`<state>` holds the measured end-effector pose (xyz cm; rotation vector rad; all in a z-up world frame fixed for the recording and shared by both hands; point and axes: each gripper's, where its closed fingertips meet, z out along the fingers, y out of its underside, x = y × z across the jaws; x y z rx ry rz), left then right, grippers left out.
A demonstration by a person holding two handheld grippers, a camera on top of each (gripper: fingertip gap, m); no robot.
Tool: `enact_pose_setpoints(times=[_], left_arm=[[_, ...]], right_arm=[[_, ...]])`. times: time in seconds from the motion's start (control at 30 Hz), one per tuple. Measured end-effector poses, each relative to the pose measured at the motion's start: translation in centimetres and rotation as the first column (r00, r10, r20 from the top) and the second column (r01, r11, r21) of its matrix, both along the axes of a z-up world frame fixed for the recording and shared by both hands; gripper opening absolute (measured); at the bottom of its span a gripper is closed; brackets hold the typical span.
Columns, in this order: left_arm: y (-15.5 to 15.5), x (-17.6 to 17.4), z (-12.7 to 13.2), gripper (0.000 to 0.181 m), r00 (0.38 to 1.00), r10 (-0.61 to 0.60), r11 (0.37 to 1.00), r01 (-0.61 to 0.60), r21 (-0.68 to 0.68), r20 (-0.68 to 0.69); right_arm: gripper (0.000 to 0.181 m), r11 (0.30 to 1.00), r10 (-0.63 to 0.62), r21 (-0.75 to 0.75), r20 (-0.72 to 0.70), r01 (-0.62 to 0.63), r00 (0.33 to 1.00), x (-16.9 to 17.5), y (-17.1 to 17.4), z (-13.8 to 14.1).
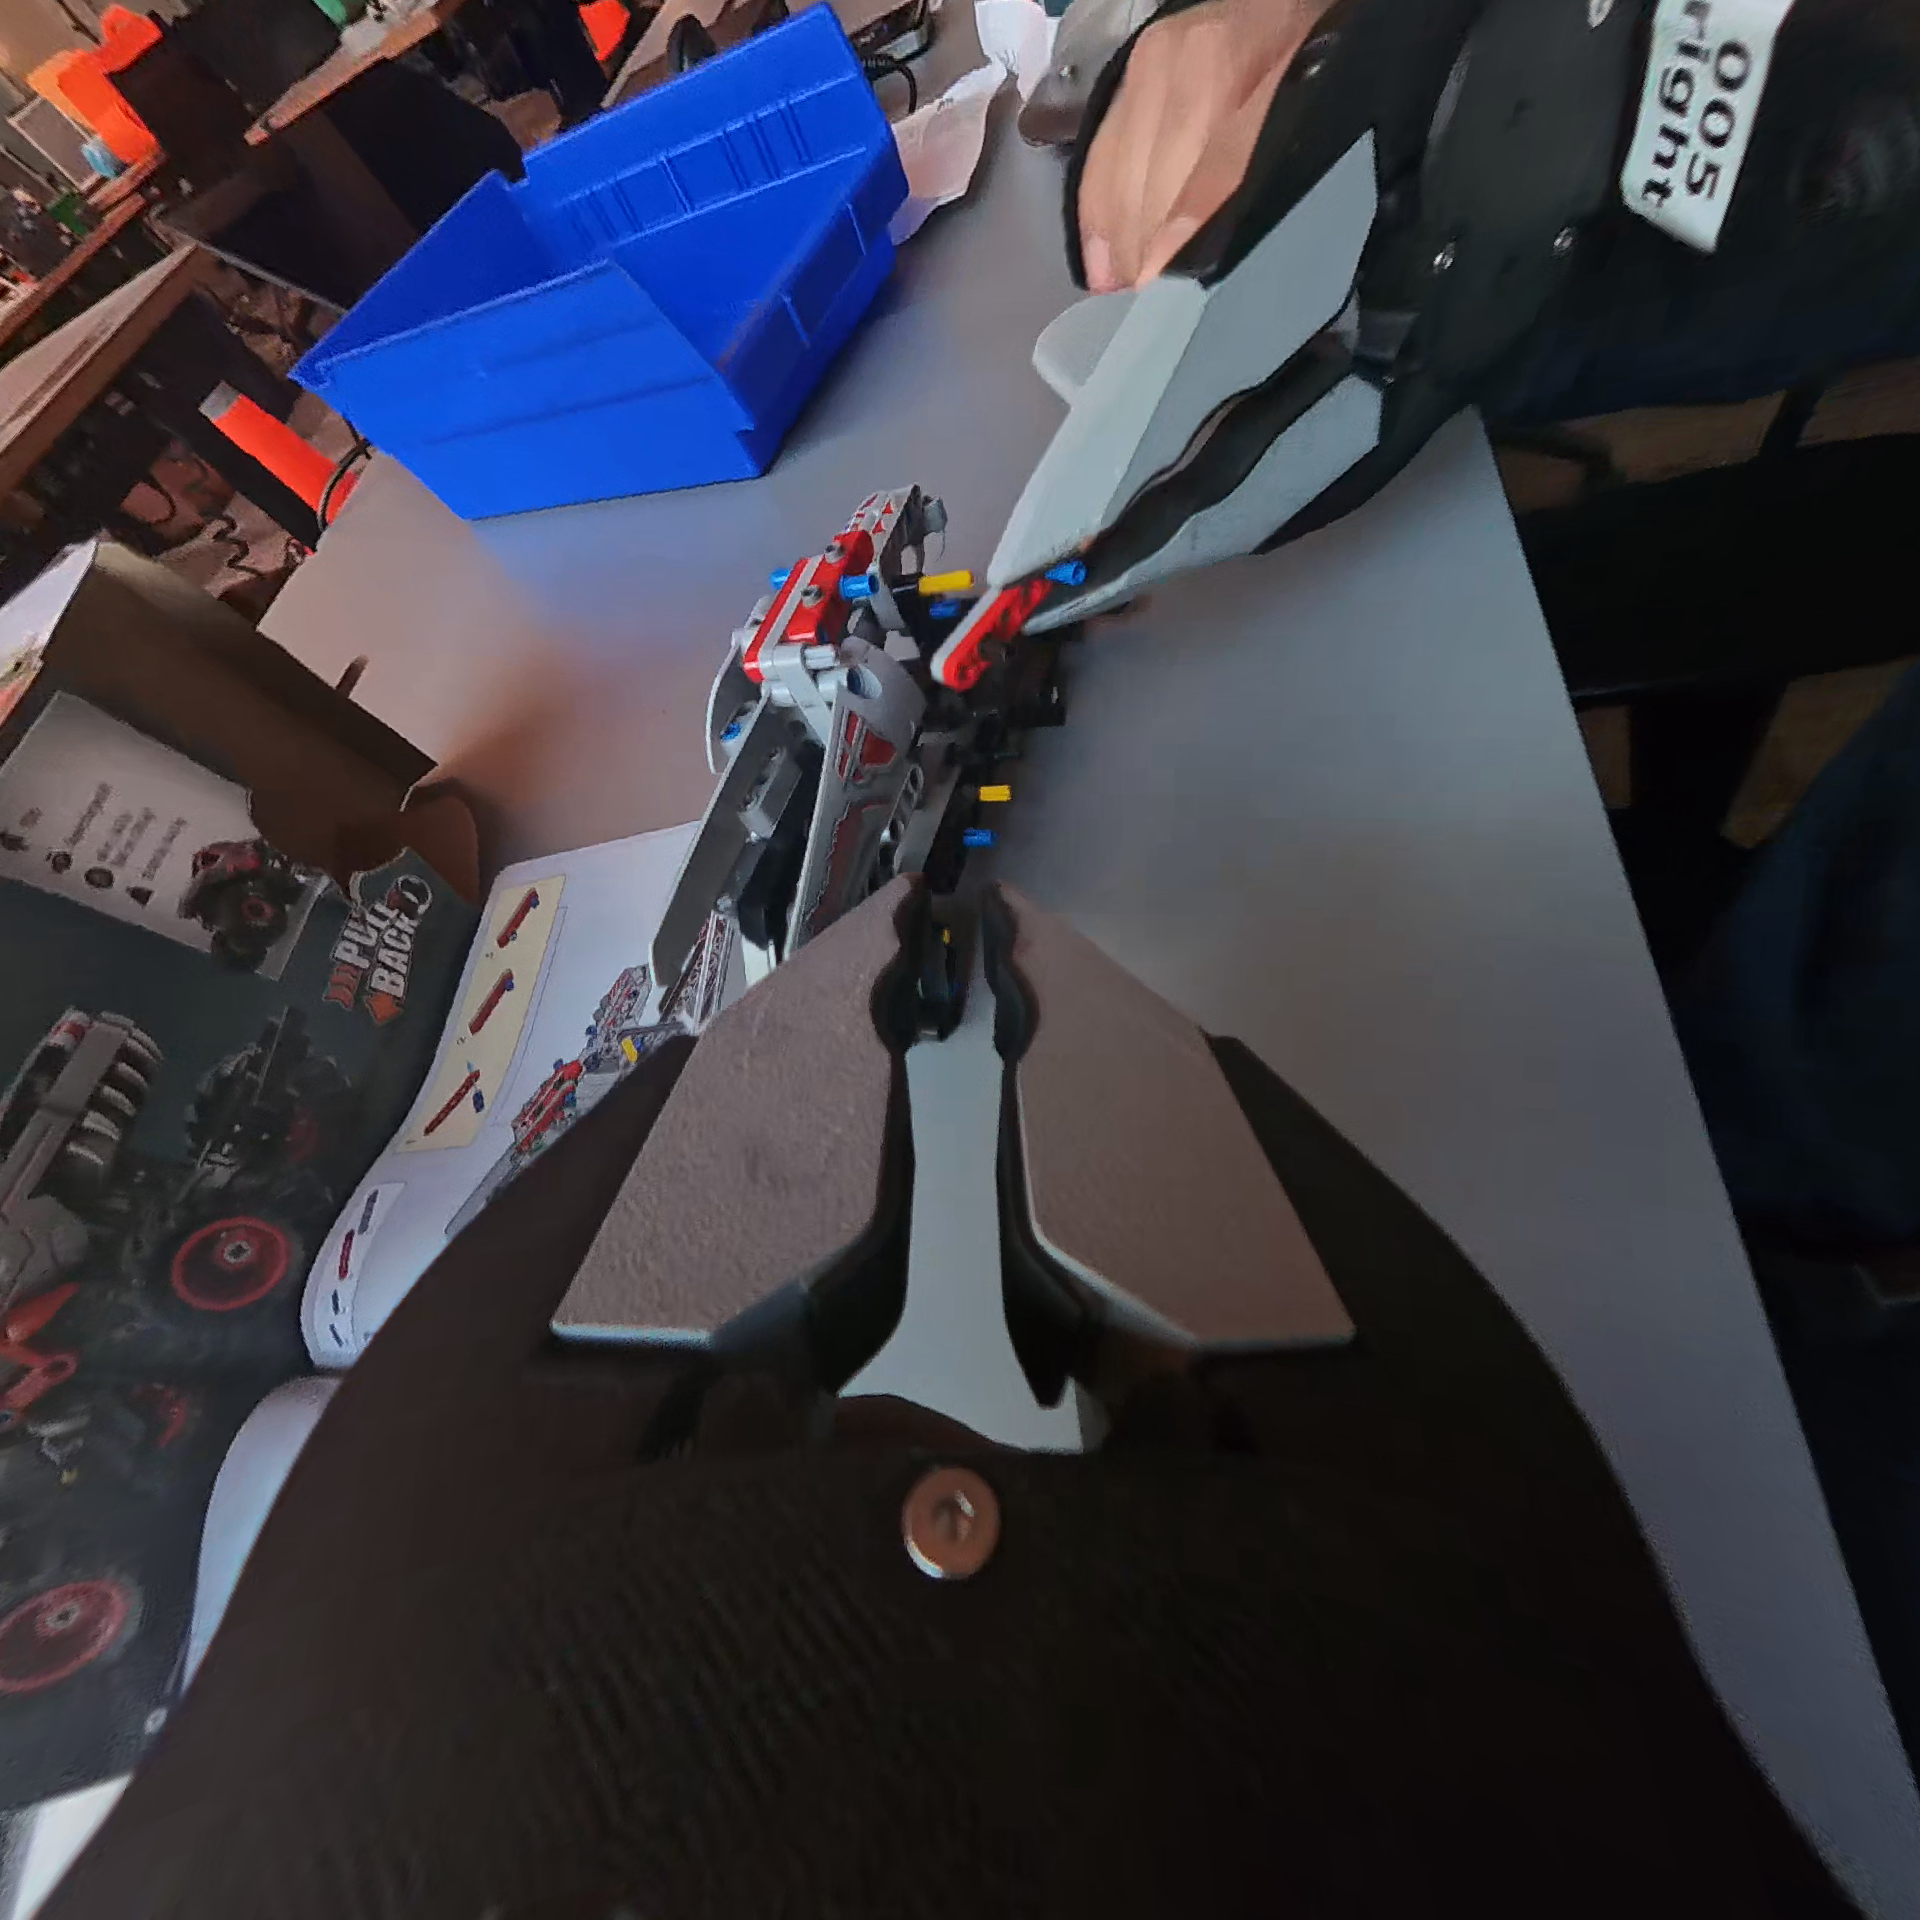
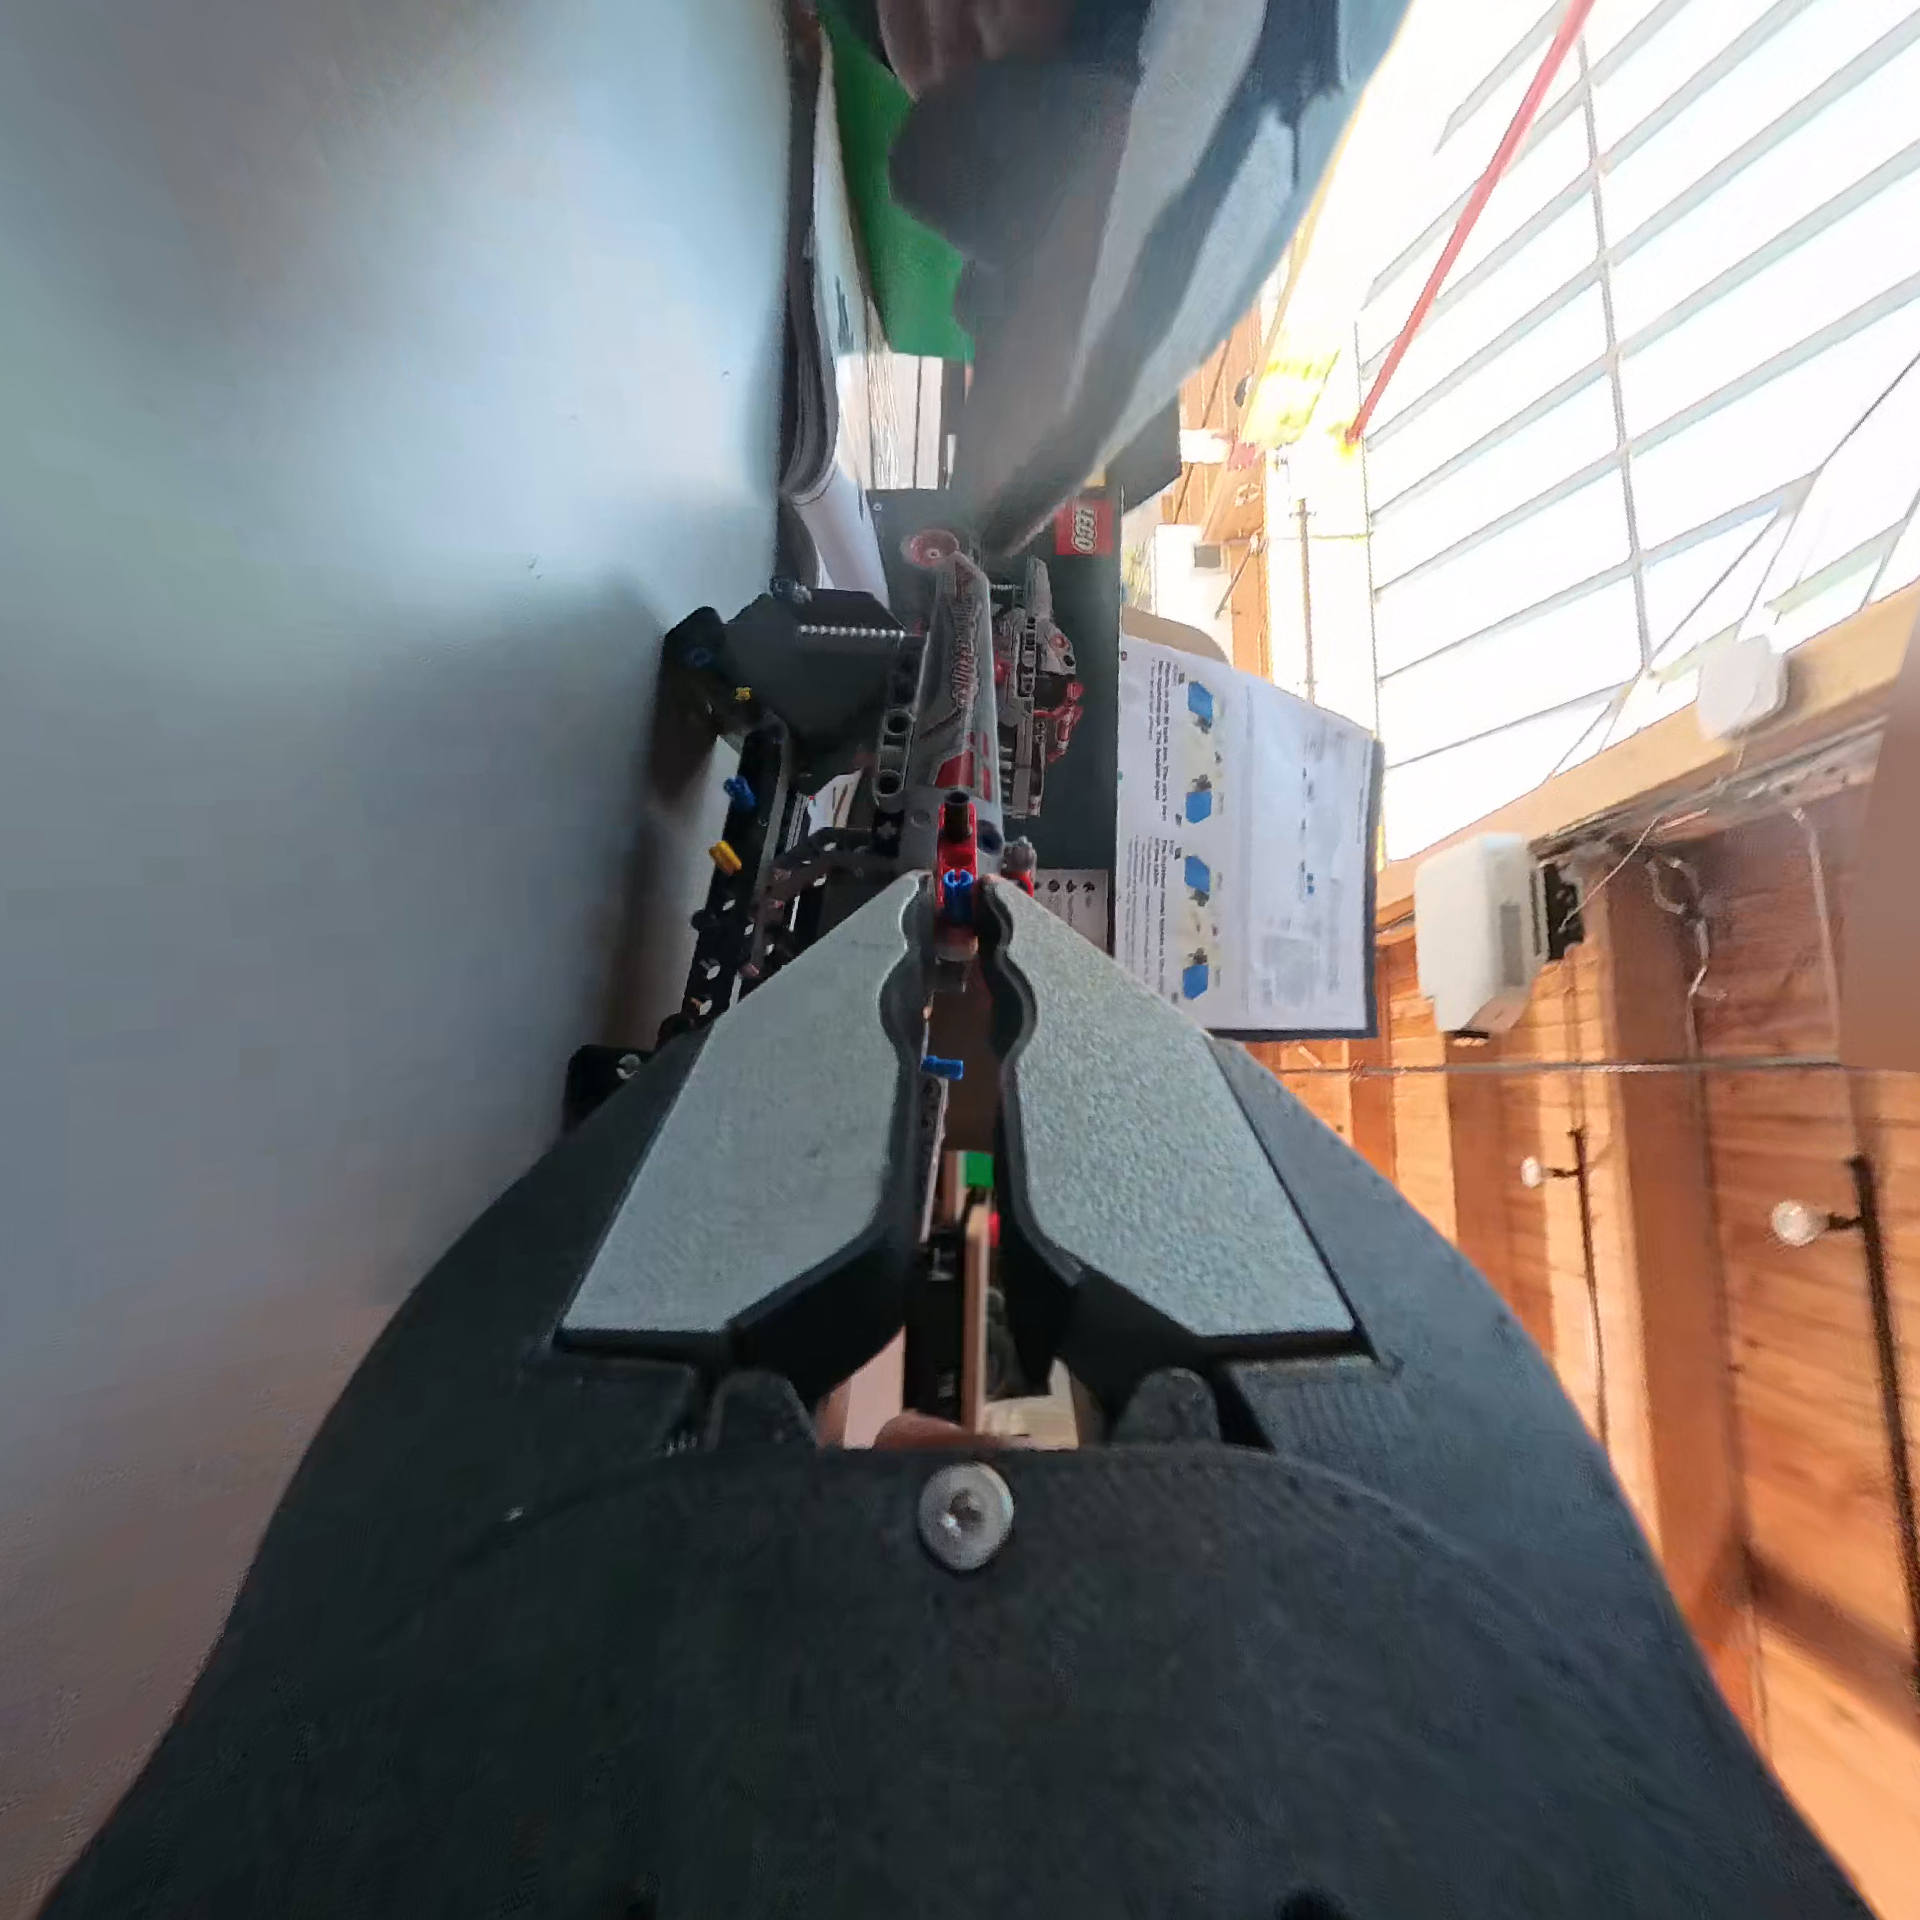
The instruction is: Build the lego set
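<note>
A partly built lego vehicle (image 1: pixel 831 717), grey, red and black with blue and yellow pins, lies on the grey table (image 1: pixel 1299 831). My left gripper (image 1: pixel 951 914) is shut on the black frame at its near end. My right gripper (image 1: pixel 1049 603) comes in from the upper right, shut on a red beam (image 1: pixel 987 634) with a blue pin, held against the model's far side. In the right wrist view the right gripper (image 2: pixel 956 904) is shut on the red beam (image 2: pixel 954 883), with the model's black frame (image 2: pixel 758 831) just ahead of it.
A blue bin (image 1: pixel 623 291) stands at the back of the table. The open instruction booklet (image 1: pixel 488 1039) and the lego box (image 1: pixel 156 1143) lie to the left of the model. A person's hand (image 1: pixel 1164 135) holds the right gripper. The table edge (image 1: pixel 1558 727) runs along the right.
</note>
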<state>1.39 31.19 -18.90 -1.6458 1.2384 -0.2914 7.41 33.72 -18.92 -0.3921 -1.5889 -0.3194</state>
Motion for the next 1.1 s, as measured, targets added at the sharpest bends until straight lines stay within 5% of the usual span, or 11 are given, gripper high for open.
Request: enact_pose_setpoints(times=[0.03,0.23,0.8,1.1], left_arm=[[0.0,0.3,0.1,0.006,1.000,-0.011,1.000,0.011,-0.003,-0.002],[0.8,1.2,0.3,0.006,1.000,-0.022,1.000,0.022,0.006,0.021],[1.8,-3.5,-0.7,0.008,0.996,0.062,0.998,-0.061,-0.008,0.060],[1.4,-3.2,-1.4,0.008,0.997,0.044,0.998,-0.041,-0.045,0.068]], right_arm=[[0.005,1.000,0.011,0.019,0.006,-0.011,1.000,-0.2,-0.1,0.0],[0.005,0.996,0.062,0.070,0.011,-0.063,0.998,-0.7,0.1,0.7],[0.005,0.988,0.123,-0.081,-0.133,-0.134,0.984,-0.6,1.3,2.8],[0.005,0.975,0.107,-0.173,-0.200,-0.143,0.974,0.0,2.2,3.6]])
